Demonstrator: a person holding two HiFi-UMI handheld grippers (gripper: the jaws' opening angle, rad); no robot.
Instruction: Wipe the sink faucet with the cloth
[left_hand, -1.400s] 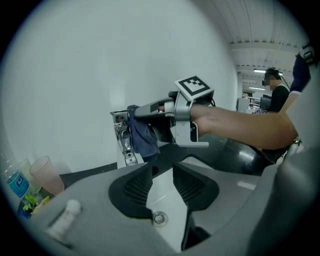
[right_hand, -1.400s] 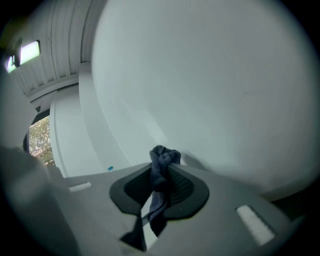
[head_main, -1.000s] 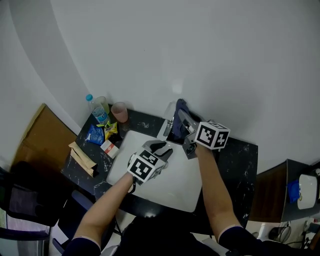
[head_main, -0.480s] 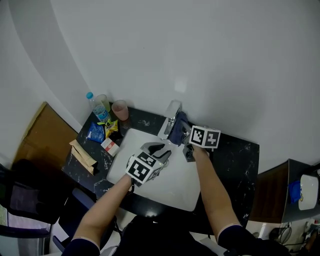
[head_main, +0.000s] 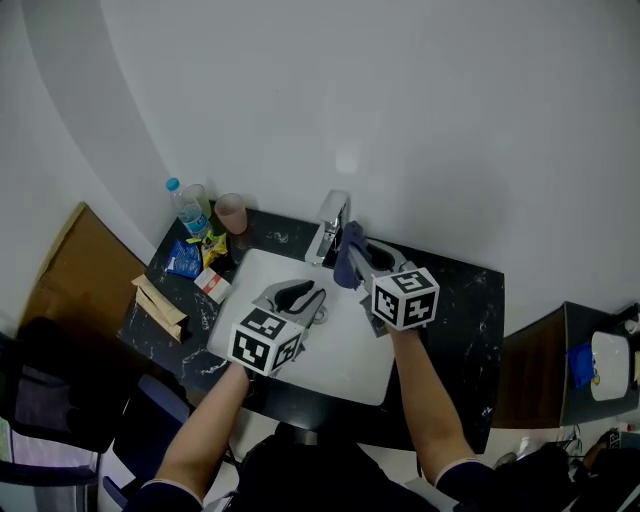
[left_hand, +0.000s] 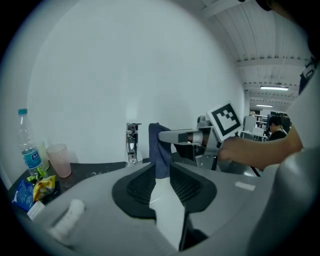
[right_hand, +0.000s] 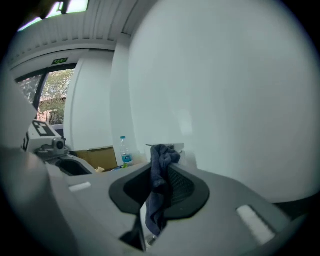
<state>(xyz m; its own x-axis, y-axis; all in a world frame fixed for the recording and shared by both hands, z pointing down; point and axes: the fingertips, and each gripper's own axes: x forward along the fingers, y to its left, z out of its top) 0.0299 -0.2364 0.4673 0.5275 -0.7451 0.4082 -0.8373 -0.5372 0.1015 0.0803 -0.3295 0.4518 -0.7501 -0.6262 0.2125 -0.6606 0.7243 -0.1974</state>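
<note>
The chrome faucet (head_main: 333, 226) stands at the back rim of the white sink (head_main: 345, 365); in the left gripper view the faucet (left_hand: 132, 142) is straight ahead. My right gripper (head_main: 355, 258) is shut on a dark blue cloth (head_main: 347, 258) that hangs just right of the faucet. In the right gripper view the cloth (right_hand: 159, 187) droops between the jaws and hides most of the faucet. My left gripper (head_main: 292, 297) hovers over the basin with its jaws closing and nothing between them; its own view shows the cloth (left_hand: 159, 150) beyond its pads (left_hand: 140, 186).
On the dark counter (head_main: 465, 310) left of the sink stand a water bottle (head_main: 185, 207), a pink cup (head_main: 234, 213), snack packets (head_main: 190, 258) and a small box (head_main: 212, 285). A brown board (head_main: 75, 280) leans at far left. A white wall rises behind the faucet.
The right gripper has rolled and come down with the cloth, from atop the faucet to beside it. The left gripper has lifted and drawn back over the basin, its jaws narrower.
</note>
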